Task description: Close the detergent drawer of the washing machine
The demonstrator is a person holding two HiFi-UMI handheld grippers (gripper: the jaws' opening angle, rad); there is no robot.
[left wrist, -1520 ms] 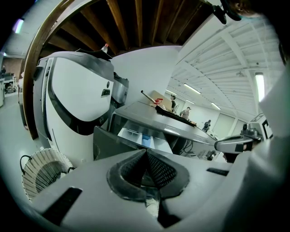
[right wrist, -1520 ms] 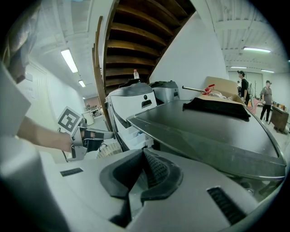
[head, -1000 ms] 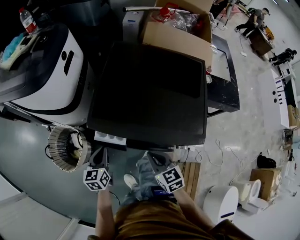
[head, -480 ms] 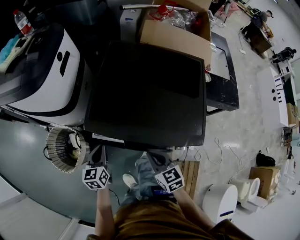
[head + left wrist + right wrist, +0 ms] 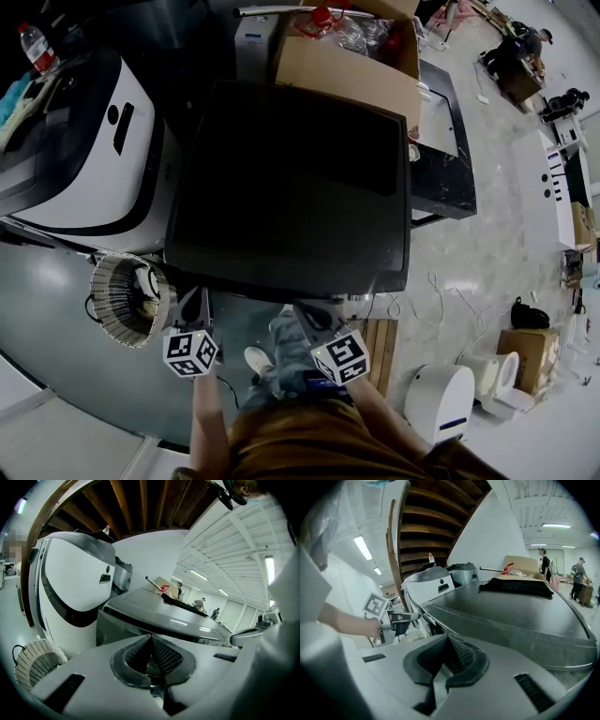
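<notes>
A box (image 5: 345, 73) lies behind the washing machine (image 5: 291, 178), a basket (image 5: 120, 300) left of it.

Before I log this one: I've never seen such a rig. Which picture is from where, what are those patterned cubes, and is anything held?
No robot here: a person holds a two-jaw gripper in each hand. The head view looks steeply down from the person's head on the dark washing machine, with a cardboard box at its far edge and a white machine beside it. The patterned cubes are parts of the grippers. The other two pictures come from cameras riding on the left gripper and right gripper. Both have jaws together, holding nothing.
</notes>
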